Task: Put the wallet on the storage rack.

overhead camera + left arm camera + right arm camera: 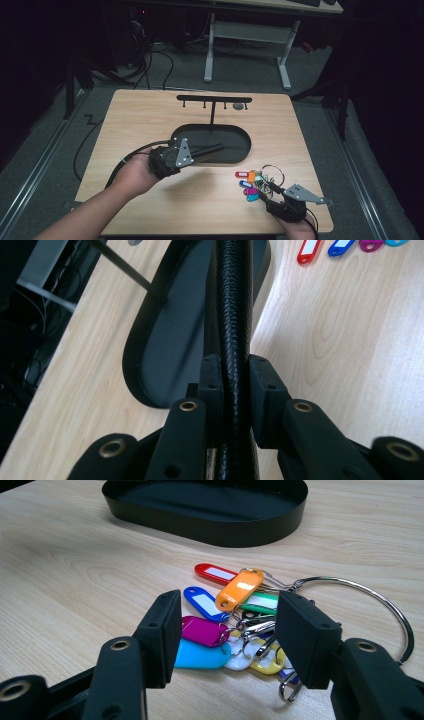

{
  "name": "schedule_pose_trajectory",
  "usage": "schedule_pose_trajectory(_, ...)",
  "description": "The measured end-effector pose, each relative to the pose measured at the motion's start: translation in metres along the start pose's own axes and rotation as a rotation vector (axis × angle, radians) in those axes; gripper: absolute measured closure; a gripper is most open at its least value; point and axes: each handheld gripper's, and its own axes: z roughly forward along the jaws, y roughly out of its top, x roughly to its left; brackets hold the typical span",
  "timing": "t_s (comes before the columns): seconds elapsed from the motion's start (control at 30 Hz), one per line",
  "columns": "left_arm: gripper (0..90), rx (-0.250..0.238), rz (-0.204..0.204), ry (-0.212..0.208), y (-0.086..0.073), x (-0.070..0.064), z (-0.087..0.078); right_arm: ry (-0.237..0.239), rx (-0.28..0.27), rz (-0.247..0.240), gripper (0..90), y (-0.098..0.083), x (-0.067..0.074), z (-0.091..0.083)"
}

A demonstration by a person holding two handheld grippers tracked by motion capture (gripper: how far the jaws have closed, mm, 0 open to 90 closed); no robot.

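A bunch of coloured key tags [251, 184] on a large metal ring [372, 596] lies on the wooden table at the front right. My right gripper [266, 193] stands open just behind it. In the right gripper view the jaws flank the tags [235, 622] and do not press on them. My left gripper [219, 147] points right over the black oval tray [246, 136]. It is shut on a black braided rod [234, 300], which runs straight ahead between the pads [212, 380] in the left gripper view.
A black T-shaped rack [214, 99] with small hooks rises from the tray; a grey item [239, 106] hangs near its right end. Bare wood lies left of the tray and in the middle front. The table edges are close to both hands.
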Motion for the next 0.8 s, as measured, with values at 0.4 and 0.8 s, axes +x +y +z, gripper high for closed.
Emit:
schedule_pose_trajectory(0.4, 78.4, -0.032, 0.092, 0.035, 0.02, 0.012, 0.026, -0.017, -0.007, 0.02, 45.1, -0.006, -0.004, -0.011)
schedule_pose_trajectory(0.8, 78.4, -0.044, 0.143, 0.067, 0.03, 0.022, 0.055, -0.04, -0.015, 0.045, 45.1, -0.012, -0.008, -0.022)
